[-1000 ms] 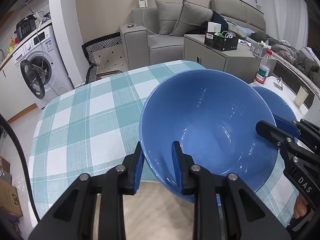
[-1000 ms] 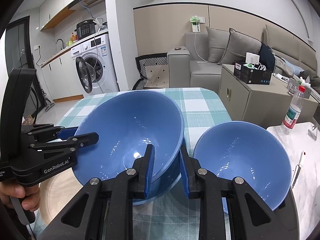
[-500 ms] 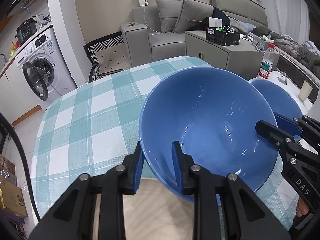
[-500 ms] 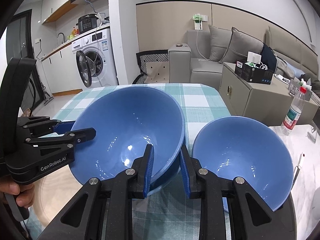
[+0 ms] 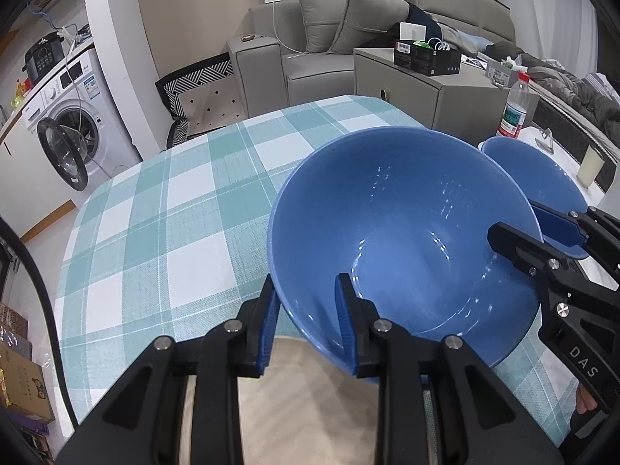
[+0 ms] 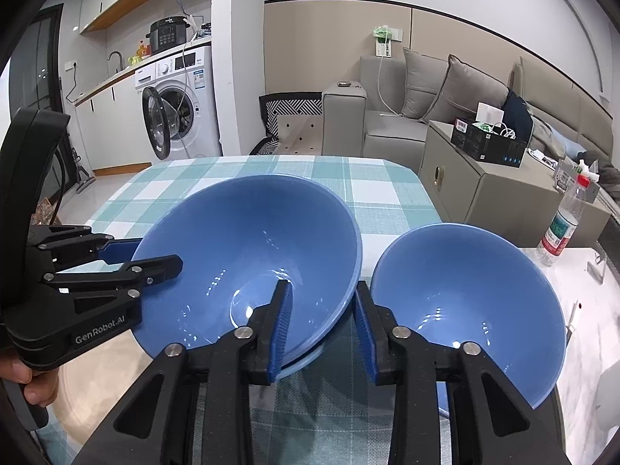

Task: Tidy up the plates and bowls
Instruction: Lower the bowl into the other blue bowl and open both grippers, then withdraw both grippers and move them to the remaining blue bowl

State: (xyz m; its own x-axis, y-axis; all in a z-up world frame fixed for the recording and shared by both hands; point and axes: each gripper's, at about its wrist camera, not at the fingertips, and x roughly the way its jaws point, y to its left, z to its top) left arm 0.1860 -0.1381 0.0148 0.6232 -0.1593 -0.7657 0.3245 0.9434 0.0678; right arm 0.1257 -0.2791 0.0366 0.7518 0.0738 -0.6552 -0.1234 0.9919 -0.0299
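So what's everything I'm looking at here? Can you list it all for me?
large bowl: 1, blue, on the table, left of the other bowl
small bowl: 1, blue, beside the large one, on its right
tablecloth: 1, teal and white check, covering the table
washing machine: 1, white, back left, door open
sofa: 1, grey with cushions, behind the table
cabinet: 1, grey, right of the sofa, black box on top
water bottle: 1, clear with red cap, far right
left tool: 1, black with blue pads, shut on the large bowl's rim
right tool: 1, black with blue pads, jaws opening, the large bowl's opposite rim between them
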